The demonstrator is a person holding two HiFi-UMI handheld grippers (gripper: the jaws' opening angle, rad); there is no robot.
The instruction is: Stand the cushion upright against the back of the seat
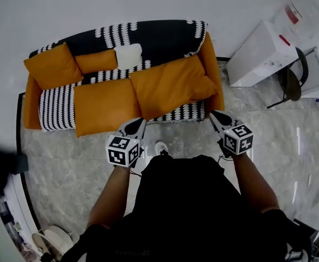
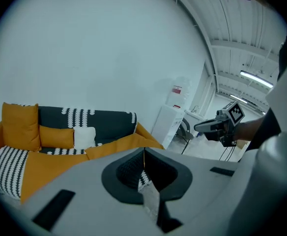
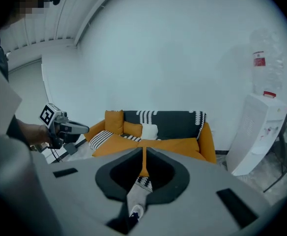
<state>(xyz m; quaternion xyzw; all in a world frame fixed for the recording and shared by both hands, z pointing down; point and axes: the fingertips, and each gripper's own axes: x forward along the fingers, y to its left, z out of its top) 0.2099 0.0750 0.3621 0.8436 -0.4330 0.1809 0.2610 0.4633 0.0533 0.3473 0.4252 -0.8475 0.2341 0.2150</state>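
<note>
the person stands facing the orange sofa with its black-and-white patterned throw, which fills the space at twelve o'clock from them. the big orange padded cushion lies flat and askew on the seat toward one o'clock. its far corner is pushed up to the armrest at the two o'clock end, and it is not standing against the back. to my eye that is the one to be stood up, and the job has not begun.

the left hand-held gripper hovers at the seat's front edge, at eleven o'clock from the person, jaws pressed together with nothing in them. the right hand-held gripper is just off the front corner at one o'clock, likewise closed and empty. neither touches the cushion.

what could go wrong: both sets of jaws must open before they can take an edge, and a poke with closed tips would only shove the cushion deeper. it looks broad and soft, so a pinch at one corner would likely let it sag or fold rather than rise. the throw under it looks loose, and dragging could ruck it up. the small white pillow and the small orange bolster pillow sit against the back toward eleven o'clock, near where the cushion's edge would swing, and could be knocked over. stood too steeply, it may slump forward.
</note>
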